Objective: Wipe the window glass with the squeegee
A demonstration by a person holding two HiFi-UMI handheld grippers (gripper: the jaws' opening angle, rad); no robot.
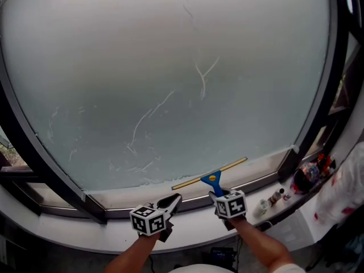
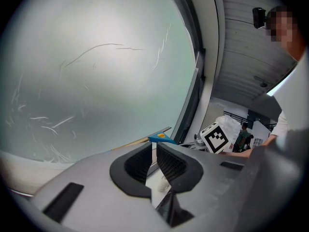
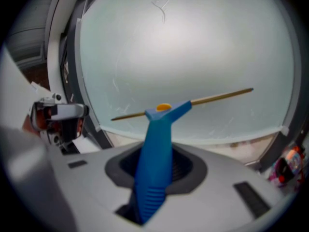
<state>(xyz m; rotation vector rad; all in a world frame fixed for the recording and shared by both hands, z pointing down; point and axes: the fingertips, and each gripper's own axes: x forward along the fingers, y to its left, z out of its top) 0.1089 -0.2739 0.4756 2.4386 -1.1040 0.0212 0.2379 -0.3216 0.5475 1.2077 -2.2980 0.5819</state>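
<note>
I am looking down on a white window sill [image 1: 114, 232] that runs below a big dark-framed pane. Nearest me, my two forearms reach over it, each carrying a grey gripper with a marker cube.

My left gripper [image 1: 169, 202] hovers over the sill with its black ribbed jaws only a narrow slit apart. The left gripper view [image 2: 154, 161] shows nothing between them but the sill beyond.

Just to its right, my right gripper [image 1: 218, 197] has its jaws clamped on the blue plastic handle of the squeegee [image 1: 211, 178]. In the right gripper view the handle [image 3: 154, 163] stands up between the jaws and flares into a head with a yellow button, which carries a long thin brass-coloured blade.

The blade sits low on the pane, just above the bottom frame, and is tilted with its right end higher. I cannot tell whether it presses on the glass.

Along the sill to the right stand a few small bottles [image 1: 277, 197] and a colourful packet [image 1: 310, 172].

Beyond, the frosted pale-green window glass [image 1: 170, 67] fills the view, marked by thin white streaks.
</note>
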